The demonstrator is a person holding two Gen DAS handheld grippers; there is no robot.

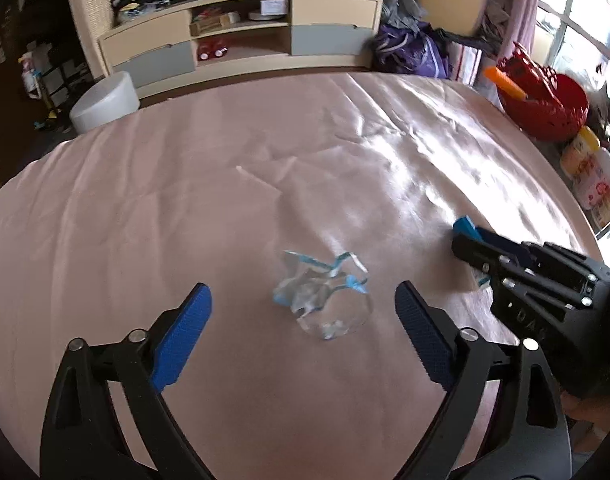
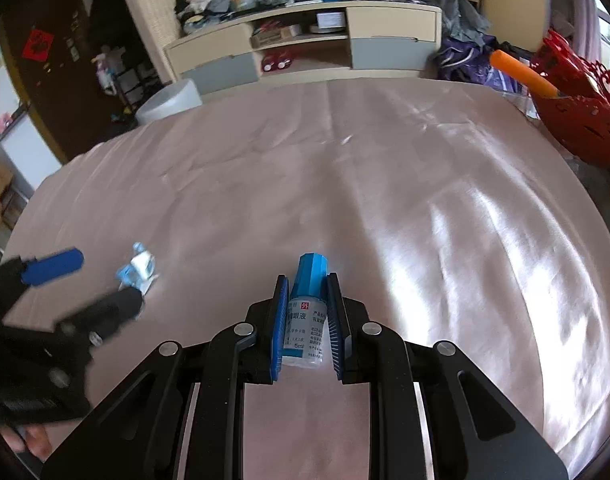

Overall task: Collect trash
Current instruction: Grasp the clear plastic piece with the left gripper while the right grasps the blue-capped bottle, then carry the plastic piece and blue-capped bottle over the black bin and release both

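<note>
A crumpled clear plastic wrapper with light blue edges point(image 1: 323, 298) lies on the pink tablecloth point(image 1: 225, 200). My left gripper point(image 1: 303, 300) is open, its blue pads on either side of the wrapper, just short of it. The wrapper also shows in the right wrist view point(image 2: 139, 268), beside the left gripper point(image 2: 85, 280). My right gripper point(image 2: 307, 292) is shut on a small eye-drop bottle point(image 2: 307, 312) with a blue cap and white label, held above the cloth. The right gripper shows in the left wrist view point(image 1: 465, 236) at the right.
A red basket point(image 1: 545, 100) with an orange-handled tool stands at the table's far right edge, with yellow-white containers point(image 1: 589, 172) beside it. A white stool point(image 1: 105, 100) and a low cabinet point(image 1: 241, 36) stand beyond the table's far edge.
</note>
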